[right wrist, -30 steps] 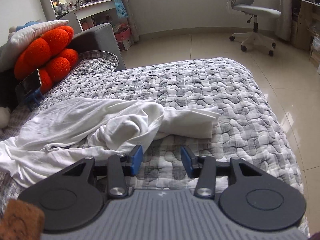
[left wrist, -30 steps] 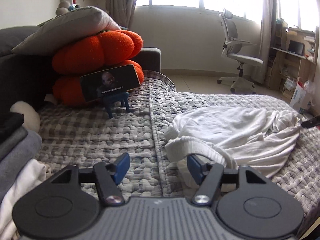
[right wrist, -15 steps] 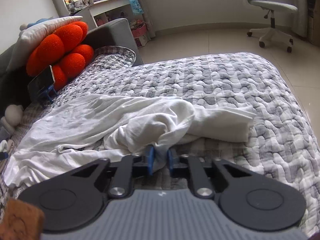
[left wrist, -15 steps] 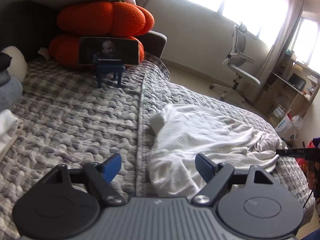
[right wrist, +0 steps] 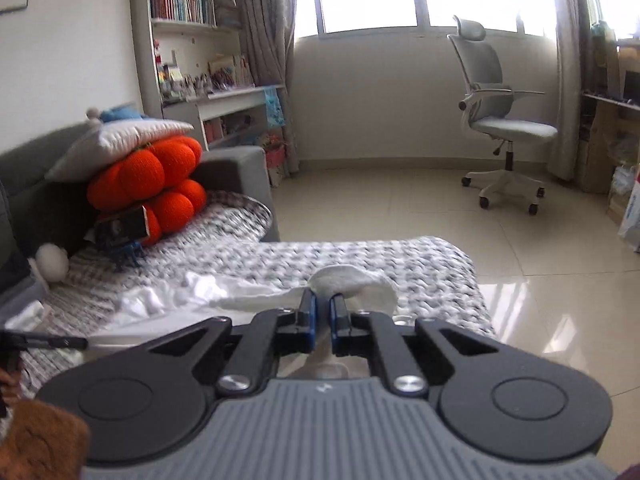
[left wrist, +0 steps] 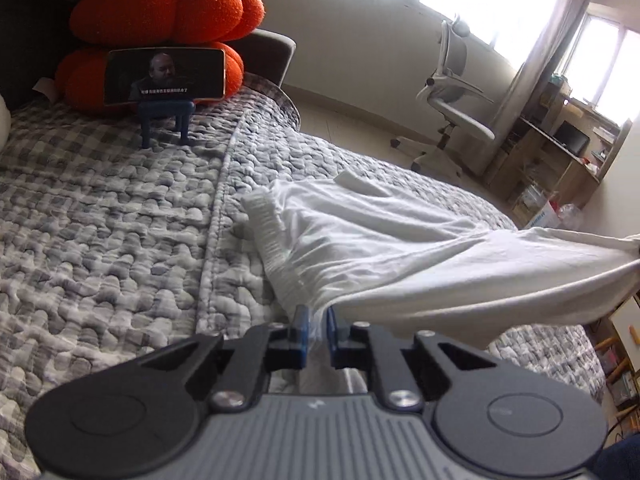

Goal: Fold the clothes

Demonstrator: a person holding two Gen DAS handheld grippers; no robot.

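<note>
While both grippers pinch it, a white garment (left wrist: 372, 240) lies partly spread on a grey quilted bed cover (left wrist: 112, 240), its ribbed band on the left and its right side lifted clear of the bed into a taut sheet that runs off the right edge of the left wrist view. The left gripper (left wrist: 316, 326), its jaws having just closed in, stands narrow with a fold of the near hem pressed between its blue pads. The right gripper (right wrist: 323, 318) is likewise narrow, clamped on a bunched white edge of the same garment (right wrist: 352, 284), which puffs out just beyond its tips above the bed.

The cloth looks thin, light and very soft: it sags, creases and stretches between the two grips, so it should lift easily but will not keep any shape on its own. It seems neither slippery nor fragile, though a small pinch could slide free under tension. Best holds are likely the hems, corners or the thicker ribbed band, where layers give the pads more to bite.

Far left, orange cushions (left wrist: 160, 8) sit behind a phone on a blue stand (left wrist: 166, 76); an office chair (right wrist: 500, 120) stands on the floor beyond
</note>
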